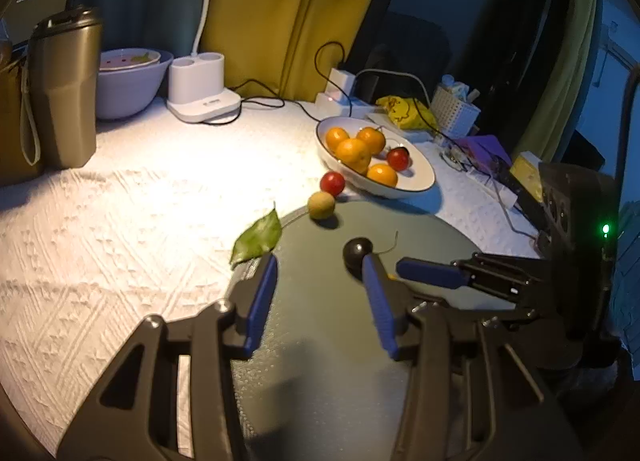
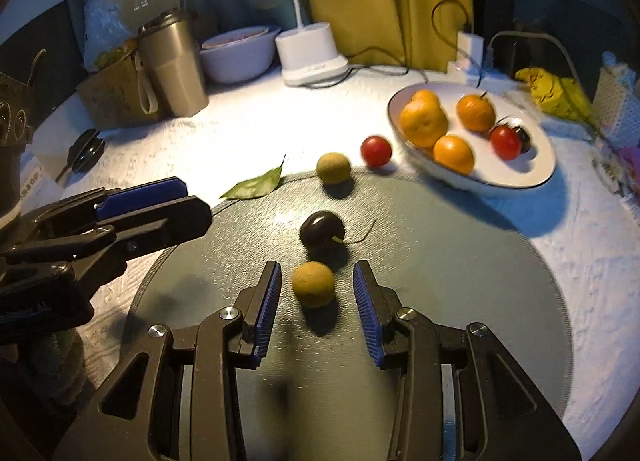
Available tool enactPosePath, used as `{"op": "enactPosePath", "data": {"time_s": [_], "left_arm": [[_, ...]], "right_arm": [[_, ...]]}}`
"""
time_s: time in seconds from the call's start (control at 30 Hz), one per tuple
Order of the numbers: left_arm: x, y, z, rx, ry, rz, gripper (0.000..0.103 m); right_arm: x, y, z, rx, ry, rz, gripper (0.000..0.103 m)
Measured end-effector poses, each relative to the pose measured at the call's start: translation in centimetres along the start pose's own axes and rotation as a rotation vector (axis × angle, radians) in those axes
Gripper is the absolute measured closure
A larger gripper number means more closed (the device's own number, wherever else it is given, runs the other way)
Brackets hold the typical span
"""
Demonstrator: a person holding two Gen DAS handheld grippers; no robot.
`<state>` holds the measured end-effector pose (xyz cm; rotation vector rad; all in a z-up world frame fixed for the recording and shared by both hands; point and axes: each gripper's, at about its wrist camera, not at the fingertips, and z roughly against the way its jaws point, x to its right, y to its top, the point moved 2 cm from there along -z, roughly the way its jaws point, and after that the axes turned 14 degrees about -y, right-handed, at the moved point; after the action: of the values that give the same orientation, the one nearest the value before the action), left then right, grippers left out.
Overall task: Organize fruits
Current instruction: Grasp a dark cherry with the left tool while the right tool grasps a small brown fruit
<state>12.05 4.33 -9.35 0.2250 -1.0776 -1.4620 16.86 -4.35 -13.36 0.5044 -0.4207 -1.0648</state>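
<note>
- The grey mat (image 2: pixel 440 261) still carries loose fruit; the white bowl (image 2: pixel 536 177) beyond it holds oranges.
- My right gripper (image 2: pixel 316 293) is wide open, straddling the yellow-brown fruit (image 2: pixel 313 284), nothing gripped.
- My left gripper (image 1: pixel 320 293) is open, empty.
- Next I'd close gently, then carry it bowlward.

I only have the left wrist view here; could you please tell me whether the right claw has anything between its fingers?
Observer: Yes. A tan fruit lies on the mat between the right claw's open fingers, not gripped.
Operator: Thank you. Where is it relative to the dark cherry?
Observer: The cherry sits just beyond it, toward the bowl. I cannot tell whether they touch.
Operator: Is anything lying off the left of my frame?
Observer: A small black round object lies on the cloth, well left of the leaf.
</note>
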Motion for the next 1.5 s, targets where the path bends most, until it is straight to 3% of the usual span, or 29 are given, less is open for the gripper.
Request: {"op": "enactPosePath", "data": {"time_s": [0.1,0.2,0.9,1.5], "left_arm": [[0.0,0.0,-0.4,-0.013,0.002,-0.003,0.057],[0.0,0.1,-0.9,-0.024,0.005,-0.005,0.057],[1.6,0.6,-6.5,-0.182,0.073,-0.113,0.057],[2.9,1.1,-9.4,-0.232,0.017,-0.166,0.058]], "right_arm": [[-0.1,0.0,-0.5,-0.02,-0.004,0.009,0.064],[0.1,-0.1,-0.9,-0.044,0.011,0.008,0.077],[6.4,0.5,-0.3,0.02,-0.023,-0.089,0.077],[9.8,0.5,-0.2,0.036,-0.042,-0.149,0.077]]}}
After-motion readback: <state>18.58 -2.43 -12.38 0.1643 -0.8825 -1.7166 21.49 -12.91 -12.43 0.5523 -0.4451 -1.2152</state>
